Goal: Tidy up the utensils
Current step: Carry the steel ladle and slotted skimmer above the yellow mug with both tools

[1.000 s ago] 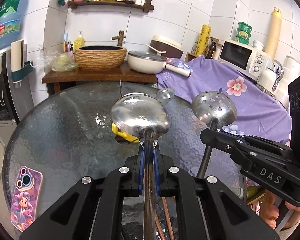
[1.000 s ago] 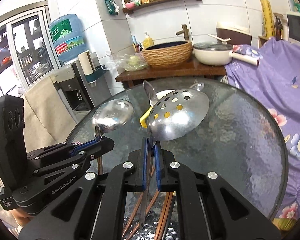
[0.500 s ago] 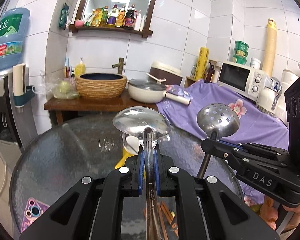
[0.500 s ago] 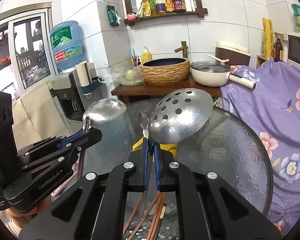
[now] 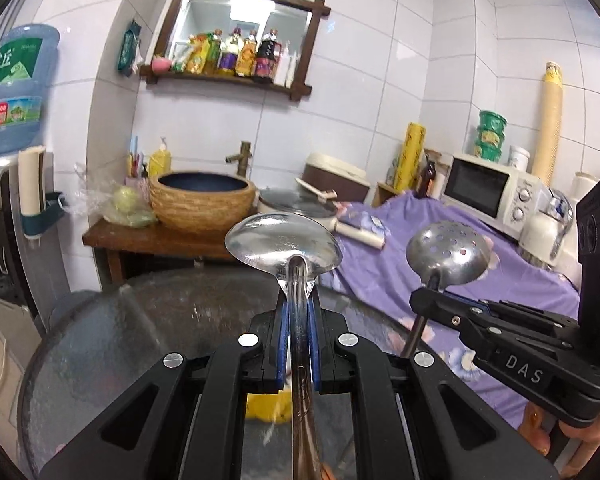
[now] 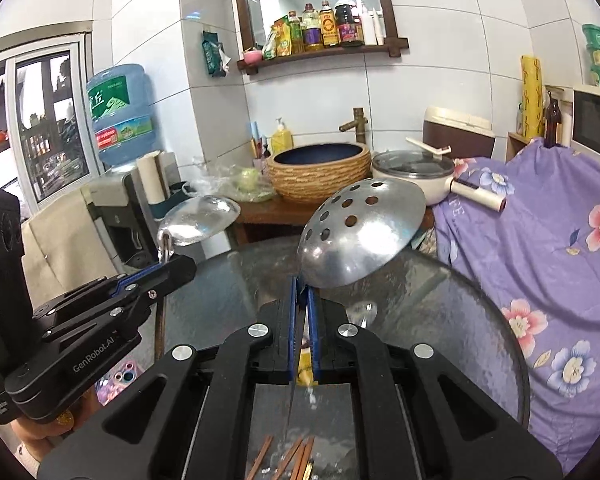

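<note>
1. Two hand-held grippers are raised above a round glass table [image 5: 112,344], each with its jaws closed on the handle of a steel utensil.
2. On the left, the left gripper [image 5: 298,344] pinches a solid ladle [image 5: 284,242] by the neck just below its bowl, with blue pads pressed against both sides of the handle. The bowl points up and away toward the far wall (a grip this close to the bowl probably keeps the long handle from swinging).
3. On the right, the right gripper [image 6: 304,332] clamps the thin handle of a slotted skimmer [image 6: 362,234]. Its perforated bowl tilts up and to the right, with the domed back facing the camera.
4. Seen from the left camera, the skimmer [image 5: 450,254] stands near the ladle on its right, and the two do not touch.
5. Several wooden chopsticks [image 6: 296,458] lie on the glass at the near edge, below the right gripper, and something yellow [image 5: 266,406] sits on the table under the left gripper; what it is cannot be told.
6. Both utensils seem to be mid-carry, lifted clear of the table so they can be taken to a storage spot that is not in view.
</note>
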Tool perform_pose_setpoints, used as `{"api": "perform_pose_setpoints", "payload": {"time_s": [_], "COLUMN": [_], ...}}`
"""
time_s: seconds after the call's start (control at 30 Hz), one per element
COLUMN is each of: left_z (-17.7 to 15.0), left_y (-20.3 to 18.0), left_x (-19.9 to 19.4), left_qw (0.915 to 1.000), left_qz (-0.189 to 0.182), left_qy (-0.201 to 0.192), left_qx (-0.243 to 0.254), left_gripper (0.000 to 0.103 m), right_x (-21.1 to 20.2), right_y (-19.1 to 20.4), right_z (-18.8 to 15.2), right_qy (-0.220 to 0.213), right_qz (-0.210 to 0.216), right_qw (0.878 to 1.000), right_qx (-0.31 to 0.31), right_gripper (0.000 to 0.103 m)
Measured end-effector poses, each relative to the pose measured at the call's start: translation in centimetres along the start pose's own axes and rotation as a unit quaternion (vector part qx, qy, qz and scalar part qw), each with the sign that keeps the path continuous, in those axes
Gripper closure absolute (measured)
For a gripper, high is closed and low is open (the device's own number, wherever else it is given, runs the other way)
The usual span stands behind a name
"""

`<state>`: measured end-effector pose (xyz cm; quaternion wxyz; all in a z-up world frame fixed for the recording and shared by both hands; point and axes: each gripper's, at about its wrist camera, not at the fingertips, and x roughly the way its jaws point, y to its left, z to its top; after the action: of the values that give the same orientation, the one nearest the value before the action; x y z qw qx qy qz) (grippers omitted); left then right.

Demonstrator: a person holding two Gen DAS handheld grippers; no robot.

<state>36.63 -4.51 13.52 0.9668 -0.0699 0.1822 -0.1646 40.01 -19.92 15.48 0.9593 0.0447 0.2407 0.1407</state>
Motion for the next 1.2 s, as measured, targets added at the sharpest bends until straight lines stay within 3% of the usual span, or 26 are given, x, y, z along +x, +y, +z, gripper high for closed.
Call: {"api": "perform_pose_setpoints", "payload": {"time_s": [0.6, 0.8, 1.03, 1.2], "left_z": [4.6, 4.5, 4.2, 3.6], "left_y": [2.6, 3.5, 4.5, 4.0], "left_x": [7.3, 9.9, 11.6, 12.4], "left_qw": [0.9977, 0.997, 0.994, 0.9938], "left_qz": [0.005, 0.004, 0.004, 0.008], "left_qy": [-0.058, -0.054, -0.08, -0.092], "left_qx": [-0.036, -0.055, -0.074, -0.062], "left_gripper": [0.095, 0.095, 0.095, 0.095], "right_x": [5.8, 7.6, 9.3, 10.6], "right_y": [-1.8, -2.2, -2.5, -2.6], "right_z": [6.9, 7.2, 6.4, 5.5], "right_qy": [-0.023, -0.02, -0.008, 0.005], "right_qz": [-0.033, -0.038, -0.038, -0.032], "right_qw": [0.999, 0.999, 0.999, 0.999], "right_qx": [0.012, 0.006, -0.005, -0.009], "right_gripper": [0.097, 0.097, 0.097, 0.097]}}
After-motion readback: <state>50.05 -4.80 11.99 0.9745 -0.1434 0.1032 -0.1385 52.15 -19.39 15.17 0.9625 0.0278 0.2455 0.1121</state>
